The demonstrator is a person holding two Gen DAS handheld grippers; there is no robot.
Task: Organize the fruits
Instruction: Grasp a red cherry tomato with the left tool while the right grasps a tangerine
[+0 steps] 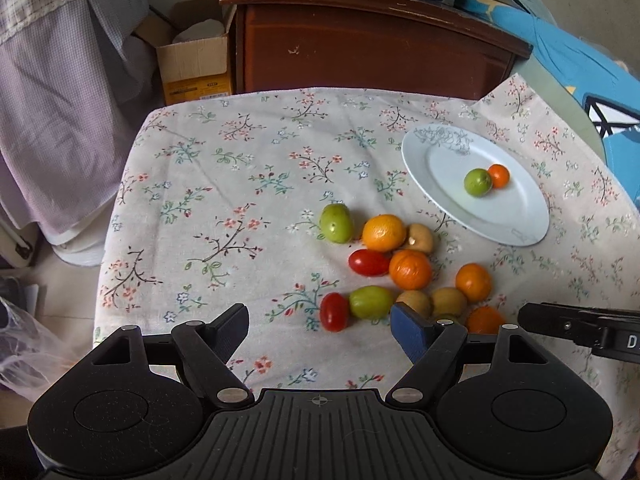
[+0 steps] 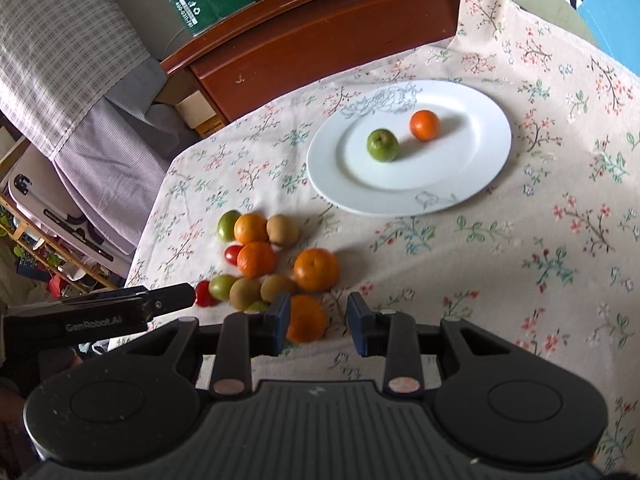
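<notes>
Nearest the lens in the left wrist view, the left gripper (image 1: 320, 326) w/ jaws spread wide, nothing between them, hovering over the near edge of the fruit pile; a red tomato (image 1: 334, 312) and a green fruit (image 1: 370, 301) lie just past its tips. In the right wrist view, the right gripper (image 2: 318, 318) has its jaws narrowed but not pressed together, an orange (image 2: 306, 319) sitting partly in the gap beside the left pad; can't tell if the pads touch it. Under everything a floral tablecloth (image 1: 224, 184) on the table, dark wooden cabinet (image 1: 360, 44) behind. White plate (image 2: 472, 160) sits well apart from the pile, toward the far right, holding one green fruit (image 2: 383, 144) and one small orange (image 2: 425, 125), close to each other. Rest of the fruit is clustered on the cloth: oranges, kiwis, green fruits, tomatoes, mostly touching.
</notes>
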